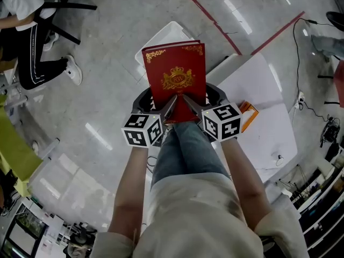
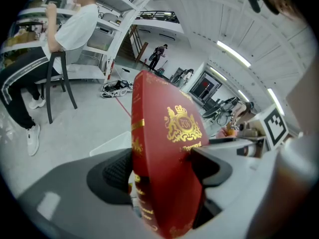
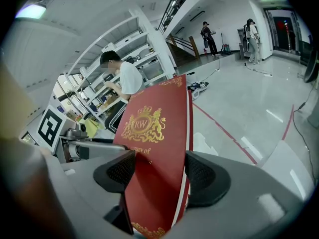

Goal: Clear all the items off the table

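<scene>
We are looking down past our own jeans (image 1: pixel 185 149) and two bare forearms, each one reaching forward with a gripper. The left gripper (image 2: pixel 163 167) is pinching the red box (image 1: pixel 176 77) at its near left corner, one dark pad pressing on either side of it. The right gripper (image 3: pixel 160 173) is clamping the same box at its near right corner, its pads likewise pressing on both faces. Between them we are holding the box up in the air, its gold-crested face turned up toward us and its far end pointing away.

Under the far end of the box, a white rectangular thing (image 1: pixel 166 34) is showing; we cannot tell what it is. To the right of the box, the white table (image 1: pixel 269 122) is sitting lower down, with an orange item (image 1: pixel 248 114) lying at its near edge, just beside the right gripper's marker cube. The box is touching neither of them.

Farther off, a red line (image 1: pixel 209 15) is running across the grey floor, and at the far left a person (image 1: pixel 32 42) is sitting on a dark chair.
</scene>
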Tool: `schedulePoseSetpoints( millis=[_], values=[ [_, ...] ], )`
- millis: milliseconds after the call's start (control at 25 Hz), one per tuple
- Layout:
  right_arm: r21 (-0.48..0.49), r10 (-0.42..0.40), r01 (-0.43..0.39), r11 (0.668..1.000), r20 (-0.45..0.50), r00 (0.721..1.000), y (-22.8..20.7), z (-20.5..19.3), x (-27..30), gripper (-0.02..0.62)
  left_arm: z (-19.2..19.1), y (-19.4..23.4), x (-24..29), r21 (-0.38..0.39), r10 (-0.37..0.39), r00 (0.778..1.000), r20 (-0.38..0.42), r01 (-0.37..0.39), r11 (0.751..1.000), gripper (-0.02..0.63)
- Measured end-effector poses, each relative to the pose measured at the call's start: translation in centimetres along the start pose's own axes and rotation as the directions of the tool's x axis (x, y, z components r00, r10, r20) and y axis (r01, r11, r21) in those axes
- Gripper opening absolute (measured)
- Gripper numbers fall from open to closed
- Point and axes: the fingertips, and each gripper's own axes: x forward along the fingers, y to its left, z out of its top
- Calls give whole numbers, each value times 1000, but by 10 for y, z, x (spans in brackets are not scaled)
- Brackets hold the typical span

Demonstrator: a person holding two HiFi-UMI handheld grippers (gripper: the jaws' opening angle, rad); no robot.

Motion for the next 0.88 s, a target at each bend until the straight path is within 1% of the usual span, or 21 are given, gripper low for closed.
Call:
schedulePoseSetpoints(
  millis=[480, 720, 880],
  values=[
    [19, 12, -11, 1000, -42, 999, -39, 10, 36, 316, 10, 17, 49, -32, 17, 999, -30, -18, 999, 367],
    [39, 12, -9, 999, -65, 998, -60, 5, 58, 316, 5, 29, 78, -36, 18, 998, -55, -20, 999, 367],
    [47, 14, -11, 999, -69, 997, -73, 2, 74, 316, 2, 39, 95, -36, 23, 998, -57, -25, 999, 367]
  ],
)
